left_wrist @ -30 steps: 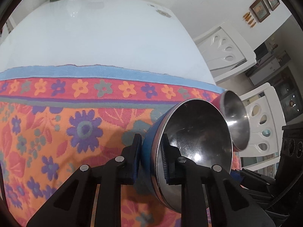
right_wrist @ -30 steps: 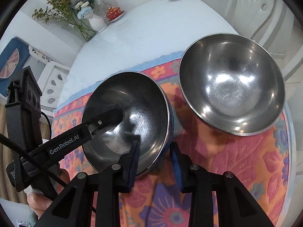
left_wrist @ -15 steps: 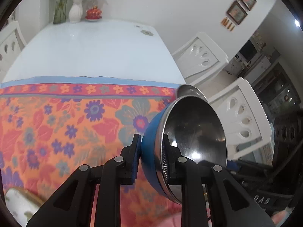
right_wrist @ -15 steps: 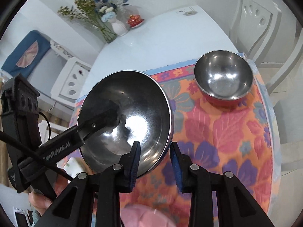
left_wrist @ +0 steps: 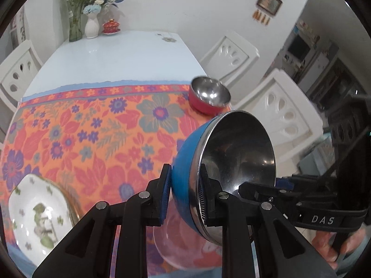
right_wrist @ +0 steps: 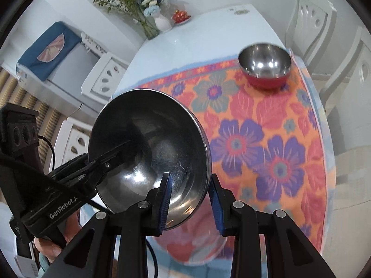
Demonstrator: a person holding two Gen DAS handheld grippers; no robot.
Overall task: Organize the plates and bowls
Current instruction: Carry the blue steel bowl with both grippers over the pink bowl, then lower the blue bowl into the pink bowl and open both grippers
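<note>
My left gripper (left_wrist: 184,192) is shut on the rim of a blue steel-lined bowl (left_wrist: 231,162), held tilted above the floral cloth (left_wrist: 92,134). The same blue bowl (right_wrist: 148,159) fills the right wrist view, with my right gripper (right_wrist: 190,198) open astride its near rim without pinching it. A red steel-lined bowl (left_wrist: 208,96) stands on the cloth's far right corner, also in the right wrist view (right_wrist: 265,67). A white floral plate (left_wrist: 39,215) lies at the near left. A clear glass plate (left_wrist: 185,243) lies under the blue bowl.
The white table (left_wrist: 116,55) extends beyond the cloth, with a vase of flowers (left_wrist: 91,23) and a small red lidded dish (left_wrist: 111,26) at its far end. White chairs (left_wrist: 278,106) stand along the right side and one (left_wrist: 16,76) on the left.
Both grippers and the blue bowl have risen and pulled back from the red bowl, which now sits far off. The white plate and glass plate have come into view.
</note>
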